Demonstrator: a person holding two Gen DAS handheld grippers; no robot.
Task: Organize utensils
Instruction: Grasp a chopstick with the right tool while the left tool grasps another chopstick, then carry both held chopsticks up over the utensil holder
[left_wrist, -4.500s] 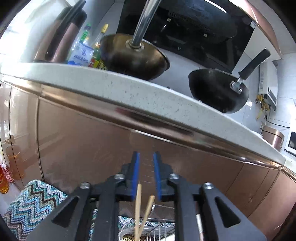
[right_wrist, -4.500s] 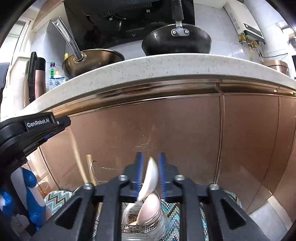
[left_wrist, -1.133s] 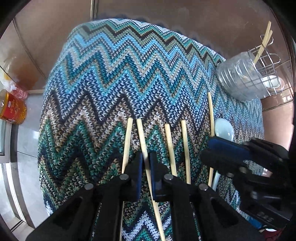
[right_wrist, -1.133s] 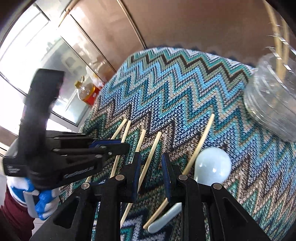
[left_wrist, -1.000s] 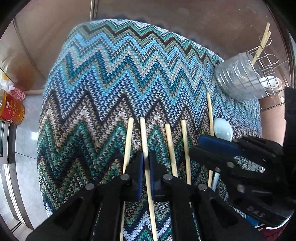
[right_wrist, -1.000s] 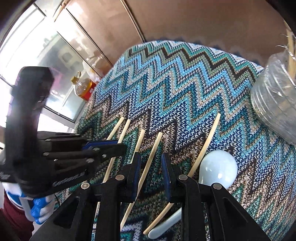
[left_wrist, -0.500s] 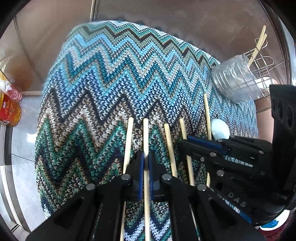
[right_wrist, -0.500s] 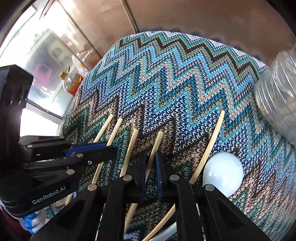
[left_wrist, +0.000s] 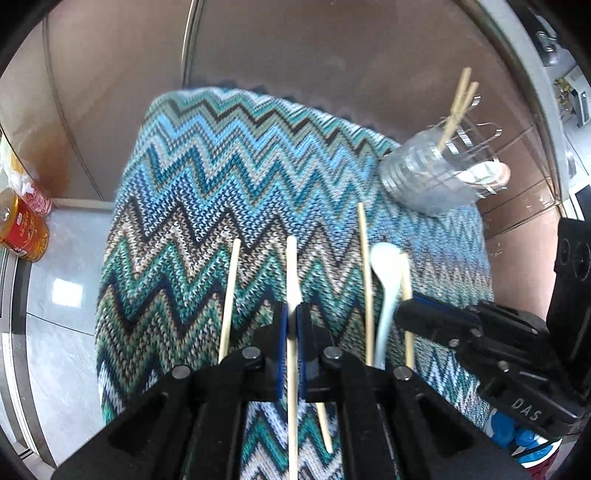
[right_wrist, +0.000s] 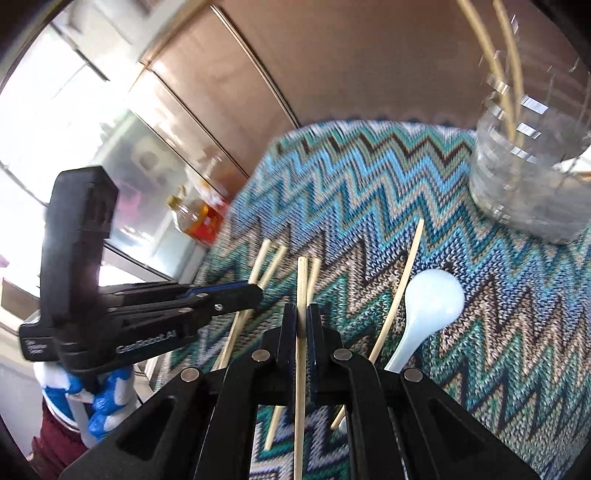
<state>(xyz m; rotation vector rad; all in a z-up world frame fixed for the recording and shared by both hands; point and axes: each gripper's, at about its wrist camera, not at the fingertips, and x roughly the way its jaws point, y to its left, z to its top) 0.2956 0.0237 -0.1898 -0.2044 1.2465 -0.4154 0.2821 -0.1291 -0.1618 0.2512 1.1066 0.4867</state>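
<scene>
Chopsticks, pale bamboo, slim and round-sectioned. Your left gripper (left_wrist: 291, 325) is clamped on one chopstick (left_wrist: 291, 273), which runs up the lower centre of the left wrist view between the blue pads. Your right gripper (right_wrist: 303, 321) is clamped on a second chopstick (right_wrist: 302, 288), at lower centre of the right wrist view. Both sticks point away from you over the cloth.

Loose chopsticks: in the left wrist view one (left_wrist: 229, 299) lies left of your held stick and another (left_wrist: 365, 280) right of it, both flat on the cloth.

Spoon (right_wrist: 428, 306), white, glossy ceramic, oval bowl with a curved handle, lying at right centre of the right wrist view, just beside a bowed chopstick (right_wrist: 402, 291).

Cloth (left_wrist: 221, 177), knitted, zigzag bands of blue, teal, tan and black, draped over a raised surface; it fills the middle of both views.

Jar (left_wrist: 421, 181), clear ribbed plastic, at upper right in the left wrist view, beside a wire rack (left_wrist: 476, 140). Two chopsticks (left_wrist: 458, 103) stand tilted there.

Writing: "GenRobot.AI" in white on your left gripper's black body at lower left of the right wrist view; "DAS" on your right gripper's body at lower right of the left wrist view.

Bottle (right_wrist: 195, 218), amber contents, red label, blurred; left of the cloth.
</scene>
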